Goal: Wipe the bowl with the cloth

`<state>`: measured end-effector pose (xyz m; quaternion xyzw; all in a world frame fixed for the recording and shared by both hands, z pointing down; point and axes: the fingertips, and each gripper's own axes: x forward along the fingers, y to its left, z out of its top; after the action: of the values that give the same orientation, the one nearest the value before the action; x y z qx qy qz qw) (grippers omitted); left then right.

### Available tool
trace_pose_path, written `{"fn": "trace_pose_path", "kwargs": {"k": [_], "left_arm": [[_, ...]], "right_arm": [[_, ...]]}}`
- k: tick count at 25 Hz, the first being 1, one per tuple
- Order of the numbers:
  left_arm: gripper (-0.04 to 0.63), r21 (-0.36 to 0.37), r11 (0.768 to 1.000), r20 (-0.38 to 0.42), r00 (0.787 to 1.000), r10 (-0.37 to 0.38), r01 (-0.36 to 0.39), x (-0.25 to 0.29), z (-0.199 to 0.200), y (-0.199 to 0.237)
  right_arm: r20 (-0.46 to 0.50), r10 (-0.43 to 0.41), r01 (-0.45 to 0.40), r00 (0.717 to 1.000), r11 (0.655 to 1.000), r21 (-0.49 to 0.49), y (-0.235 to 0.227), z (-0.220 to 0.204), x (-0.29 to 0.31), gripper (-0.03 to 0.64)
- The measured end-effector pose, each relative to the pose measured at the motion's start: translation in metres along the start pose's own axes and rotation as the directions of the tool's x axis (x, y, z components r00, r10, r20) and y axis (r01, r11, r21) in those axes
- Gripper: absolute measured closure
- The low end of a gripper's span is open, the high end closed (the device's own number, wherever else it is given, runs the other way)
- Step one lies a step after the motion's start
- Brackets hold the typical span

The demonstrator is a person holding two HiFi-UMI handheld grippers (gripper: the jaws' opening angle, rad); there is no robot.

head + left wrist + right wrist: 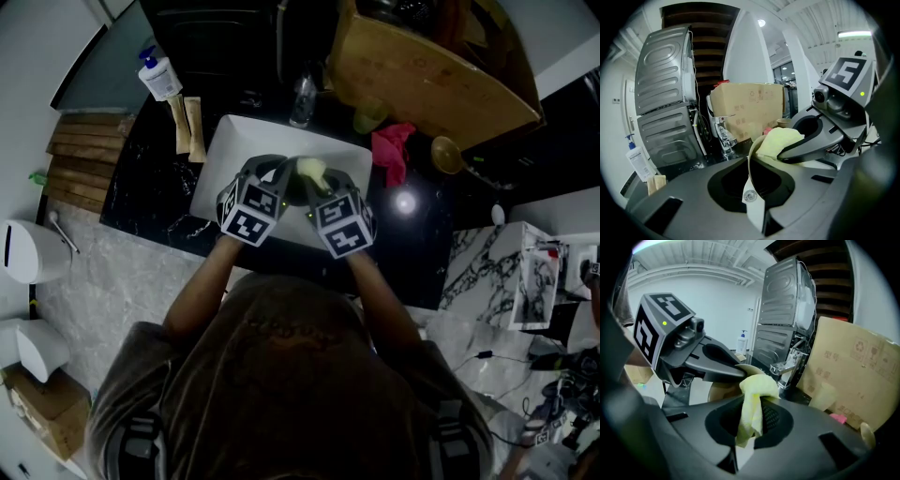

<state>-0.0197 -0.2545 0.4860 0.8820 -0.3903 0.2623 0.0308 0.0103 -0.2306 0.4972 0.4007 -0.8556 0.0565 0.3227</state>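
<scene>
Over the white sink (230, 150) both grippers meet. My left gripper (274, 180) is shut on the rim of the bowl (751, 161), which shows edge-on between its jaws in the left gripper view. In the right gripper view the bowl (723, 389) looks tan, with the left gripper (733, 372) on its rim. A yellow cloth (752, 401) is clamped in my right gripper (749, 427), bunched at the tip and pressed against the bowl's rim. From the left gripper view the cloth (780, 140) sits under the right gripper (813, 140). From the head view, the cloth (312, 171) shows between the two grippers.
A faucet (302, 94) stands behind the sink on the black counter (150, 187). A soap bottle (159, 77) is at the far left. A cardboard box (422, 75), a pink cloth (394, 150), a cup (368, 117) and a wooden ladle (448, 155) lie to the right.
</scene>
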Motion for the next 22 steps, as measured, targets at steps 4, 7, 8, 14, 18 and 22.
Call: {"fn": "trace_pose_path", "kwargs": {"k": [4, 7, 8, 14, 18, 22], "left_arm": [[0.574, -0.004, 1.000, -0.003, 1.000, 0.017, -0.017, -0.002, -0.003, 0.005], [0.574, -0.008, 1.000, -0.005, 1.000, 0.027, -0.027, -0.003, -0.005, 0.009], [0.574, -0.008, 1.000, -0.005, 1.000, 0.029, -0.029, -0.004, -0.005, 0.009], [0.574, -0.024, 0.999, -0.005, 1.000, 0.030, -0.031, -0.004, -0.008, 0.011], [0.575, -0.037, 0.999, -0.003, 1.000, 0.022, -0.022, -0.004, -0.009, 0.008], [0.577, -0.041, 0.999, -0.003, 1.000, 0.015, -0.015, -0.002, -0.010, 0.003]], "right_arm": [[-0.025, 0.037, -0.037, 0.999, 0.999, 0.022, 0.007, -0.010, 0.001, 0.595], [-0.032, 0.067, -0.066, 0.997, 0.997, 0.041, 0.014, -0.014, 0.001, 0.595], [-0.038, 0.076, -0.074, 0.996, 0.996, 0.040, 0.017, -0.016, 0.001, 0.595], [-0.060, 0.163, -0.161, 0.985, 0.986, 0.044, 0.040, -0.024, 0.005, 0.595], [-0.048, 0.213, -0.210, 0.976, 0.976, 0.053, 0.054, -0.023, 0.007, 0.595], [-0.018, 0.262, -0.260, 0.965, 0.962, 0.089, 0.064, -0.022, 0.006, 0.595]]}}
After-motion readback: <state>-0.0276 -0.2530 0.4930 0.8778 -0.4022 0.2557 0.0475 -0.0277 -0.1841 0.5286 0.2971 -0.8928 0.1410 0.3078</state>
